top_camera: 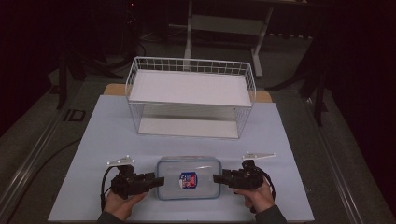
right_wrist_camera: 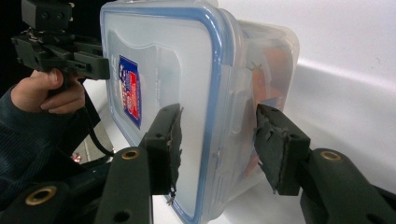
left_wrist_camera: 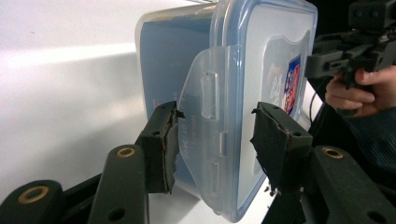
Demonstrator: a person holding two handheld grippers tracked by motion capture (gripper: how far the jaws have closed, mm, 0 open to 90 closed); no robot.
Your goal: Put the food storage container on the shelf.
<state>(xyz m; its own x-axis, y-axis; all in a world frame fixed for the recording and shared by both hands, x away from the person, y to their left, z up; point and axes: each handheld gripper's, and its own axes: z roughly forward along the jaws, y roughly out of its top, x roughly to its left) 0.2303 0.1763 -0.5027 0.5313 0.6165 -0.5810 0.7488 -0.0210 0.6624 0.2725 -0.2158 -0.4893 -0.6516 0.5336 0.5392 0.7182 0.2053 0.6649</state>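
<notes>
A white wire rack (top_camera: 190,95) stands on the pale mat (top_camera: 107,135).

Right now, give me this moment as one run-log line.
scene: lidded plastic container on table, wire shelf behind | left gripper: jaws around left latch, gap visible | right gripper: jaws straddling right edge

You worked in a lab-type recording space. A covered test table (top_camera: 93,140) stood on dark carpet (top_camera: 28,140). Bare desk frames (top_camera: 224,23) stood behind.

Beyond your grippers, a pale table (top_camera: 289,140) under soft light; grey floor (top_camera: 32,135) and table legs (top_camera: 189,32) in darkness.
</notes>
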